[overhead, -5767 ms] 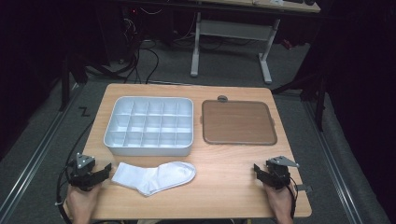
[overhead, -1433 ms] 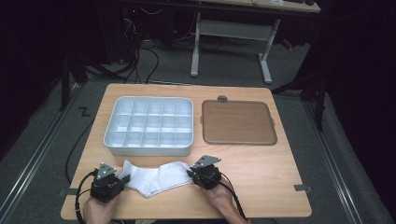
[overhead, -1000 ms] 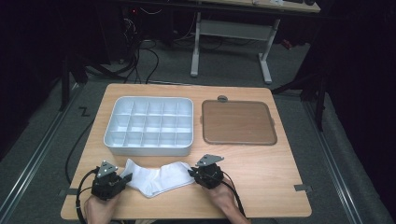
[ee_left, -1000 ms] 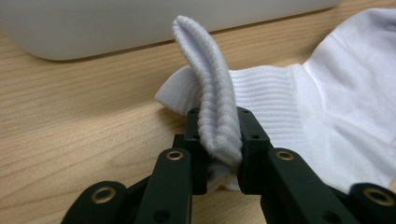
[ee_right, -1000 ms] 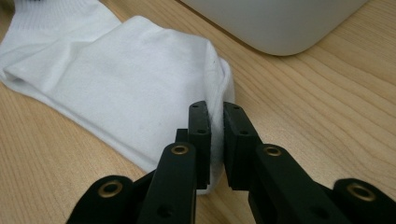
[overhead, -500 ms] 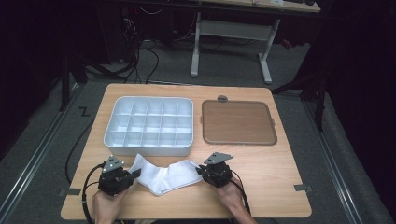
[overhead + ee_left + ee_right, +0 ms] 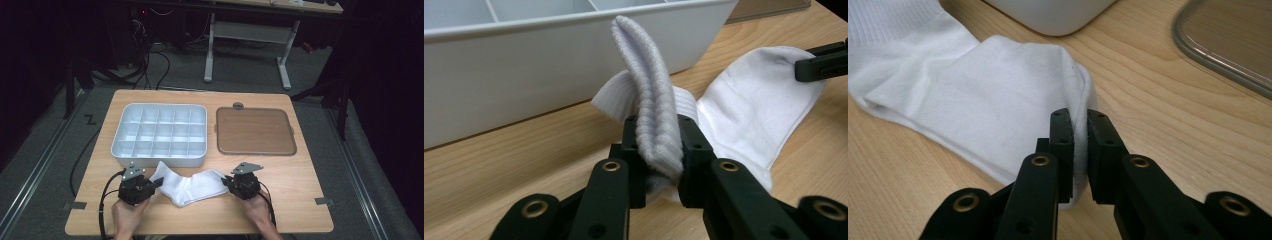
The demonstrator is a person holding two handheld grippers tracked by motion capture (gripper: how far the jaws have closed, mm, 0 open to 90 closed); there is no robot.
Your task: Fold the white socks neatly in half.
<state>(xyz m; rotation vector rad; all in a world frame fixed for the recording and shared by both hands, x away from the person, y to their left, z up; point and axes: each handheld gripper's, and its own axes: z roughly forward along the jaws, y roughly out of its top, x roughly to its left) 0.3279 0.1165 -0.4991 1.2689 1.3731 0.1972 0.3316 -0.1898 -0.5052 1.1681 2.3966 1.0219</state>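
While both grippers pinch the white sock (image 7: 192, 186) near the desk's (image 7: 300, 200) front edge, left gripper (image 7: 659, 150) clamped on the ribbed cuff, right gripper (image 7: 1079, 150) on the toe, raise both ends evenly, keep the fabric taut, and clear the front wall of the compartment tray (image 7: 160, 159) just beyond.

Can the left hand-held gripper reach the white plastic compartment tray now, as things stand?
Probably yes. The white plastic compartment tray lies just beyond the left hand-held gripper with only bare wood between, but its jaws are shut on the white cotton sock, so it would arrive carrying that.
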